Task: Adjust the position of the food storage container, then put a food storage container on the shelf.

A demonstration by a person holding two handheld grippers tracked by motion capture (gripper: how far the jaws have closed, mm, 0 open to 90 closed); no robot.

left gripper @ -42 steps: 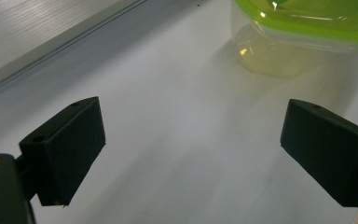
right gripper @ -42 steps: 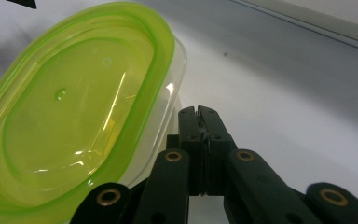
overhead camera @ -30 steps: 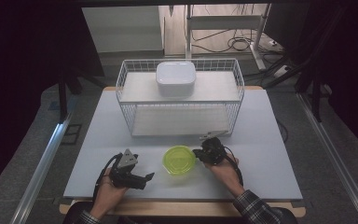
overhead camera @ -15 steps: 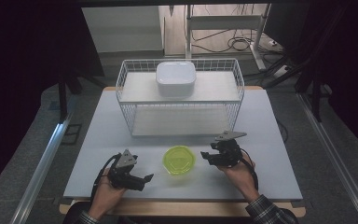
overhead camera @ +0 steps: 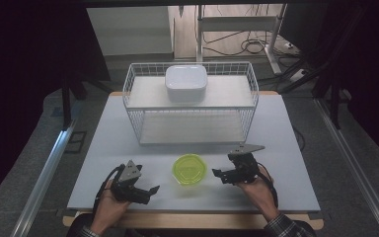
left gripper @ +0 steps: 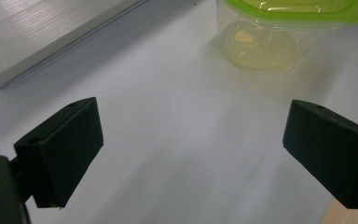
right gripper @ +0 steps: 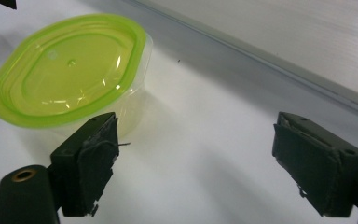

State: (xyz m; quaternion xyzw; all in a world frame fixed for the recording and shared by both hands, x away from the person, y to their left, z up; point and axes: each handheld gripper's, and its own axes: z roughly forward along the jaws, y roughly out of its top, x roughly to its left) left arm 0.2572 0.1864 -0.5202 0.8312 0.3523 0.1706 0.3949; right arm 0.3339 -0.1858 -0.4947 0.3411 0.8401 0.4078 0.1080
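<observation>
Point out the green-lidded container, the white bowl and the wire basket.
green-lidded container (overhead camera: 189, 168): high view, middle of its lid.
white bowl (overhead camera: 186, 83): high view, middle of its upturned base.
wire basket (overhead camera: 250, 98): high view, right-hand wire wall.

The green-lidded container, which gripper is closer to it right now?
Right. The right gripper sits just off the green-lidded container, jaws open and apart from it. The left gripper is farther off, toward the table's near edge, also open.

Bare table (overhead camera: 286, 148) beside container (overhead camera: 189, 168), wire rack (overhead camera: 191, 101) behind
</observation>
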